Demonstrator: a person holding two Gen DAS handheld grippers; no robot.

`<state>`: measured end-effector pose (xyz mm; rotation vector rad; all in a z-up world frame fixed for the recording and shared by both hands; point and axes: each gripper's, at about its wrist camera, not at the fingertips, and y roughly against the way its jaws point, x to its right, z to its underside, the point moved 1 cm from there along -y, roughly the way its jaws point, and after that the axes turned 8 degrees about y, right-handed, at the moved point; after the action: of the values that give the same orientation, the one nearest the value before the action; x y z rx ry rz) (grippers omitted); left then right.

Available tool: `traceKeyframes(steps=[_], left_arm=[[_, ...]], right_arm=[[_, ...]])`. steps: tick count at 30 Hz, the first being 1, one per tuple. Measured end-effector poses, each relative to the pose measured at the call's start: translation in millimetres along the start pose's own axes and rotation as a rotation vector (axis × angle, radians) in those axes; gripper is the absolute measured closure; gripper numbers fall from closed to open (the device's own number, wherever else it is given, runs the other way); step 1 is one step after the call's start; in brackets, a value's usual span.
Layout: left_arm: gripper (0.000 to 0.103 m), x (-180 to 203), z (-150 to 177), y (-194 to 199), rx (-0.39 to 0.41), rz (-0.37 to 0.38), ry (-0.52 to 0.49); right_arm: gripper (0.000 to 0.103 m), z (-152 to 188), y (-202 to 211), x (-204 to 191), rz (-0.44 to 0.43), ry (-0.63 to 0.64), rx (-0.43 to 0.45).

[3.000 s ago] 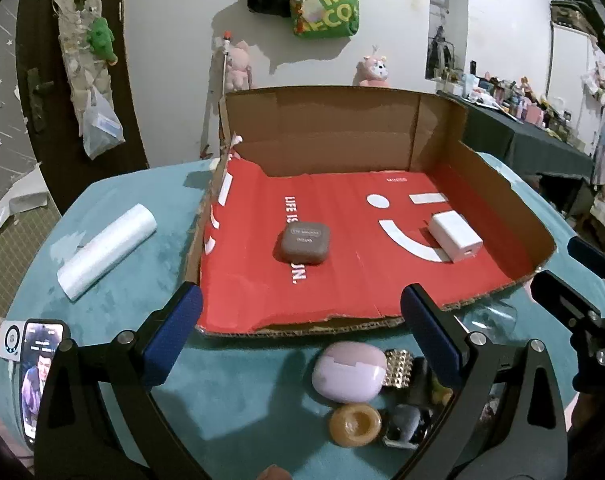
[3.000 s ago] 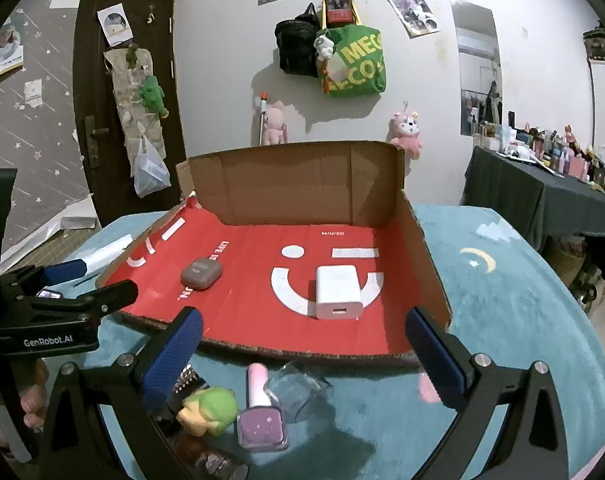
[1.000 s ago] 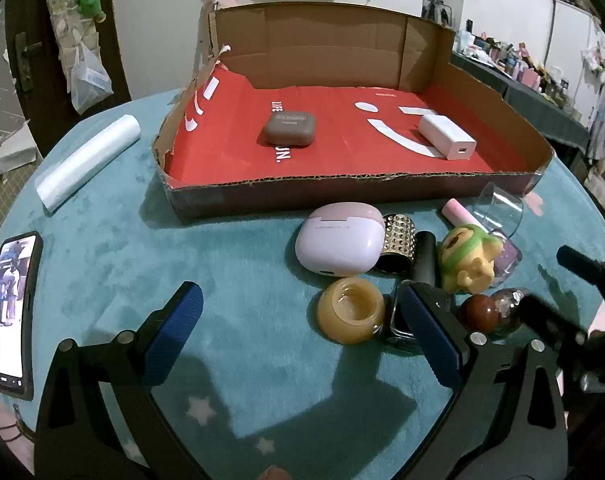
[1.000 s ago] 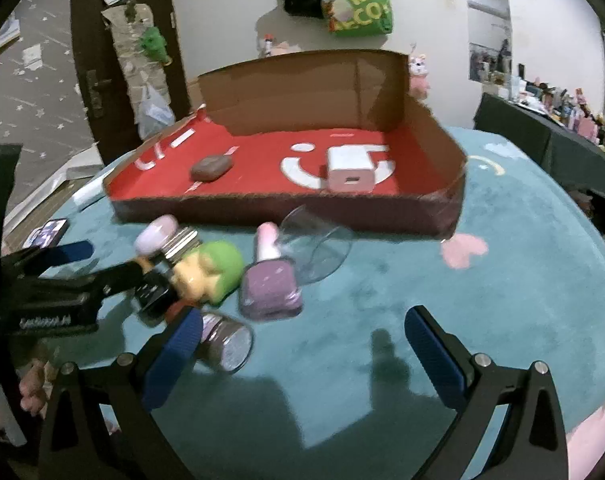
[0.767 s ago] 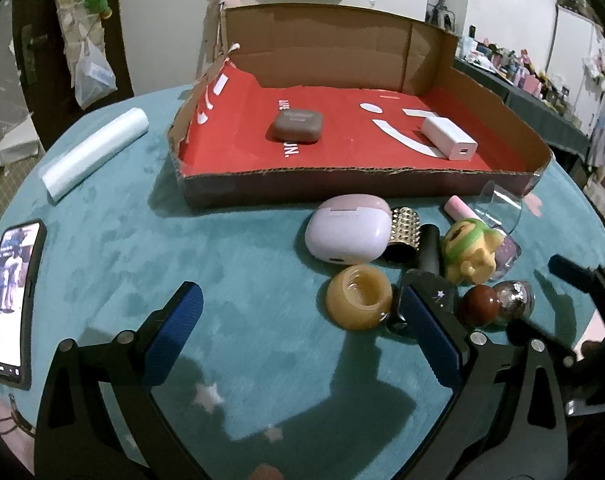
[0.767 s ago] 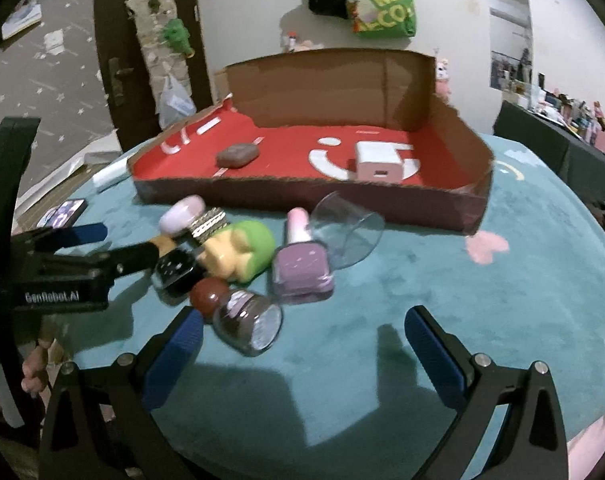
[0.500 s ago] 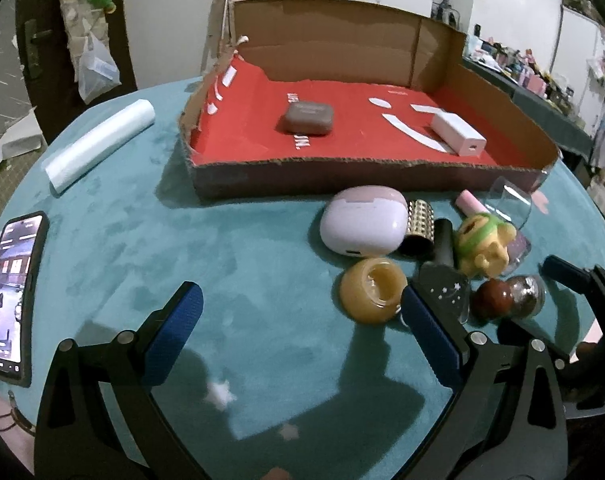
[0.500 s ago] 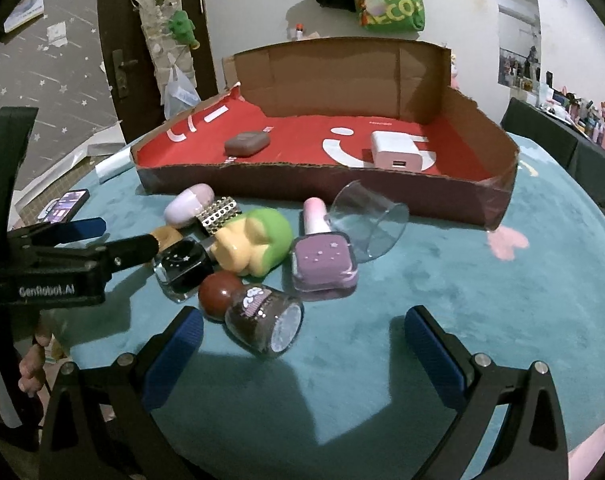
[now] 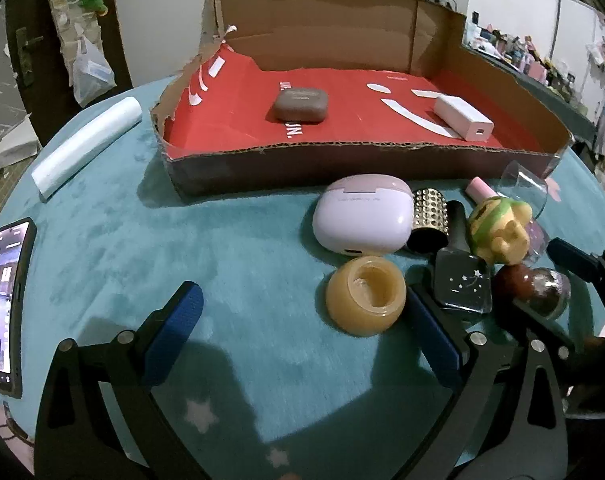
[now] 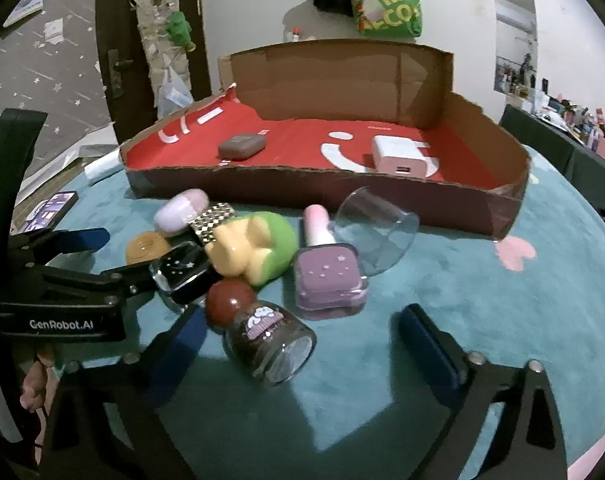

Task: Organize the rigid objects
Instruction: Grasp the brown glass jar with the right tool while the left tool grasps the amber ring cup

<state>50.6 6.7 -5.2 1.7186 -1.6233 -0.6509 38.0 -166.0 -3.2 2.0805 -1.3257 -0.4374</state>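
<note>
Left wrist view: since three seconds ago we have pulled back from the cardboard tray (image 9: pixel 382 160) and dropped low, so the clutter along its front wall now fills the frame — sorting resumes. Our left gripper (image 9: pixel 302 320) gapes wide, empty, right pad beside the amber jar (image 9: pixel 365 300).

Right wrist view: our right gripper (image 10: pixel 298 340) is likewise spread, empty, bracketing the brown bottle (image 10: pixel 268 340) without touching — probably the next pick.

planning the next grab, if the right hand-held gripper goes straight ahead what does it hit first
Most likely the brown-capped bottle lying on its side between the open fingers of the right hand-held gripper; the purple nail polish sits just beyond it.
</note>
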Motion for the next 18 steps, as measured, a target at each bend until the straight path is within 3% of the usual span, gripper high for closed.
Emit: traceKeyframes(steps=[3, 6, 8, 11, 12, 13, 18], left_arm=[[0.006, 2.2, 1.0, 1.0, 0.013, -0.001, -0.002], [0.023, 5.9, 1.3, 4.5, 0.023, 0.018, -0.010], [0.042, 8.9, 1.7, 6.6, 0.027, 0.035, -0.020], [0.060, 13.5, 2.3, 8.4, 0.031, 0.044, -0.038], [0.064, 15.1, 2.7, 9.1, 0.034, 0.045, -0.043], [0.067, 15.9, 2.7, 9.8, 0.034, 0.048, -0.046], [0.067, 14.3, 2.8, 12.7, 0.029, 0.066, -0.036]], right_arm=[[0.018, 1.2, 2.6, 2.1, -0.002, -0.023, 0.012], [0.031, 2.3, 5.6, -2.1, -0.006, -0.015, 0.020], [0.037, 2.5, 7.3, -4.6, -0.012, -0.007, 0.022], [0.048, 3.1, 8.7, -4.9, -0.004, -0.005, 0.023], [0.056, 3.4, 9.0, -4.1, -0.008, -0.009, 0.025], [0.056, 3.7, 9.5, -3.7, -0.024, -0.013, 0.027], [0.070, 5.0, 12.7, -8.3, -0.037, 0.008, 0.027]])
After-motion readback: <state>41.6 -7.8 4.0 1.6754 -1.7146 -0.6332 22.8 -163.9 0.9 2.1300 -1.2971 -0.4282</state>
